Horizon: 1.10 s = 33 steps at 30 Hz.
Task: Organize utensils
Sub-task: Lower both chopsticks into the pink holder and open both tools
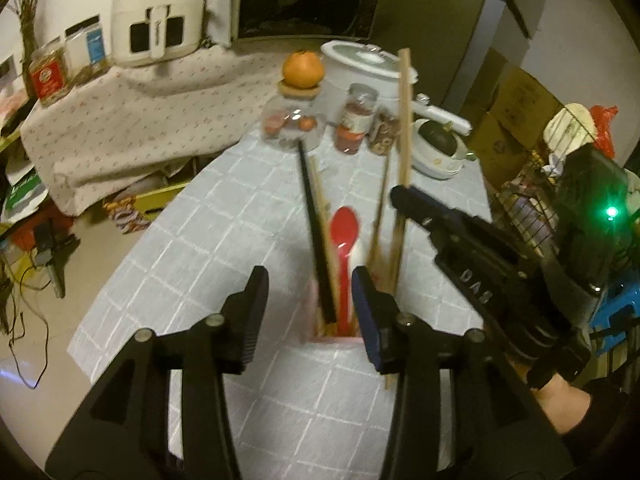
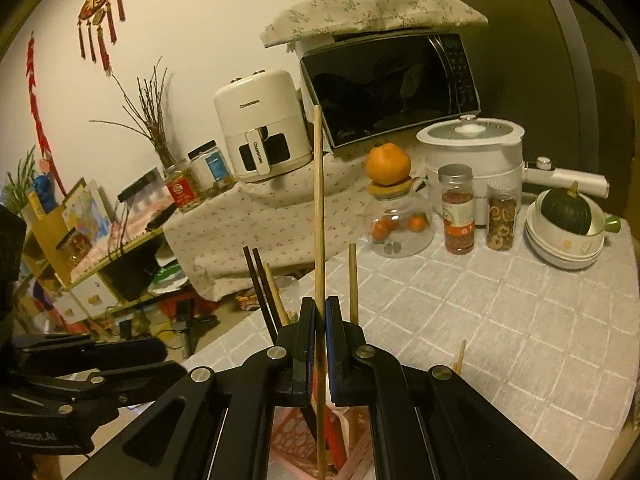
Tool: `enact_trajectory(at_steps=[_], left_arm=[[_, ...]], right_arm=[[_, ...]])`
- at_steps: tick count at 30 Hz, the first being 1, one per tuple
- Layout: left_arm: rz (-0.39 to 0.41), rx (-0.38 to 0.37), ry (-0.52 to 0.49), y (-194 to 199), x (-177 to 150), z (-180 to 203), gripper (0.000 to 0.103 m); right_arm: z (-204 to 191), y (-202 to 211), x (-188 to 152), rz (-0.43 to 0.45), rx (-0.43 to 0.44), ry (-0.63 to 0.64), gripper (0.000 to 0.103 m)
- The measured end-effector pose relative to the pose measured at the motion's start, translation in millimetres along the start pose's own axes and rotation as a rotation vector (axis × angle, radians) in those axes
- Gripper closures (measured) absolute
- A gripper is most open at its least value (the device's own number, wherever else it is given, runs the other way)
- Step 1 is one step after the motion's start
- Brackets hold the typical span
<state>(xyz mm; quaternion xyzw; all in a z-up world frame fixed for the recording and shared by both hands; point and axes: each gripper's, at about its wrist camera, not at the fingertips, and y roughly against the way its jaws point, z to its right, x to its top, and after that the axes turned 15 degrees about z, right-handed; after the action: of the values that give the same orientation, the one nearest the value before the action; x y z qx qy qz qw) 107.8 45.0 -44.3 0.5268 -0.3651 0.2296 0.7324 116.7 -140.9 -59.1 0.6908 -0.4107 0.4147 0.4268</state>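
A pink holder (image 1: 340, 339) stands on the checked tablecloth and holds black chopsticks (image 1: 314, 232), a red spoon (image 1: 345, 232) and wooden chopsticks (image 1: 378, 224). My left gripper (image 1: 310, 300) hovers just above it, open, its pads touching nothing. From the right, my right gripper (image 1: 400, 196) reaches in, shut on one long wooden chopstick (image 1: 405, 120) held upright. In the right wrist view the right gripper (image 2: 320, 312) clamps that chopstick (image 2: 318, 200), whose lower end dips into the pink holder (image 2: 292, 432). The left gripper (image 2: 80, 360) shows at the left edge.
At the back of the table stand a glass jar (image 2: 398, 220) topped by an orange (image 2: 388, 164), two spice jars (image 2: 458, 208), a white cooker (image 2: 472, 148) and bowls with a dark squash (image 2: 566, 232). The table's left edge drops to a cluttered floor.
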Motion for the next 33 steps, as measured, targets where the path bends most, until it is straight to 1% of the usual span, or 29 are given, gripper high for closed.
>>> enact_trajectory(at_steps=[3, 10, 16, 18, 19, 20, 22, 24, 25, 26, 28, 30, 31, 33], left_arm=[[-0.031, 0.016, 0.023, -4.1, -6.4, -11.4, 0.058], [-0.068, 0.053, 0.048, -9.1, -17.7, -27.8, 0.058], [-0.099, 0.049, 0.068, -14.2, -23.5, -31.0, 0.058], [-0.106, 0.048, 0.068, -15.0, -25.1, -30.1, 0.058], [-0.109, 0.046, 0.069, -15.4, -25.5, -29.1, 0.058], [-0.111, 0.044, 0.070, -15.8, -25.8, -27.8, 0.057], [-0.113, 0.036, 0.077, -15.7, -26.2, -26.2, 0.051], [-0.113, 0.026, 0.085, -15.7, -26.6, -23.9, 0.045], [-0.114, 0.022, 0.087, -16.0, -26.8, -22.6, 0.044], [-0.117, 0.019, 0.090, -16.5, -27.4, -20.5, 0.042], [-0.123, 0.014, 0.098, -18.0, -28.8, -17.9, 0.038], [-0.132, 0.013, 0.108, -20.5, -30.6, -16.0, 0.032], [-0.137, 0.015, 0.114, -21.9, -31.5, -15.6, 0.030], [-0.151, 0.024, 0.128, -25.5, -33.5, -14.8, 0.027]], right_arm=[[-8.7, -3.1, -6.8, 0.003, -0.010, 0.047, 0.098], [-18.0, -11.6, -21.0, -0.005, -0.026, 0.090, 0.098], [-21.1, -11.7, -29.3, -0.032, -0.022, 0.116, 0.097], [-21.6, -7.6, -27.9, -0.037, -0.008, 0.116, 0.093], [-21.4, -4.8, -26.4, -0.038, 0.001, 0.114, 0.086], [-21.2, -1.6, -24.0, -0.040, 0.011, 0.111, 0.082], [-19.6, 3.6, -18.9, -0.050, 0.025, 0.106, 0.081], [-15.9, 9.4, -12.5, -0.063, 0.036, 0.093, 0.077], [-12.4, 12.9, -8.5, -0.071, 0.036, 0.086, 0.072], [-7.9, 16.4, -4.6, -0.079, 0.032, 0.078, 0.063], [1.9, 22.2, 2.1, -0.096, 0.030, 0.057, 0.056], [13.1, 25.6, 7.7, -0.127, 0.009, 0.045, 0.051], [20.5, 26.6, 9.8, -0.149, -0.008, 0.038, 0.048], [34.5, 28.2, 10.9, -0.181, -0.050, 0.029, 0.044]])
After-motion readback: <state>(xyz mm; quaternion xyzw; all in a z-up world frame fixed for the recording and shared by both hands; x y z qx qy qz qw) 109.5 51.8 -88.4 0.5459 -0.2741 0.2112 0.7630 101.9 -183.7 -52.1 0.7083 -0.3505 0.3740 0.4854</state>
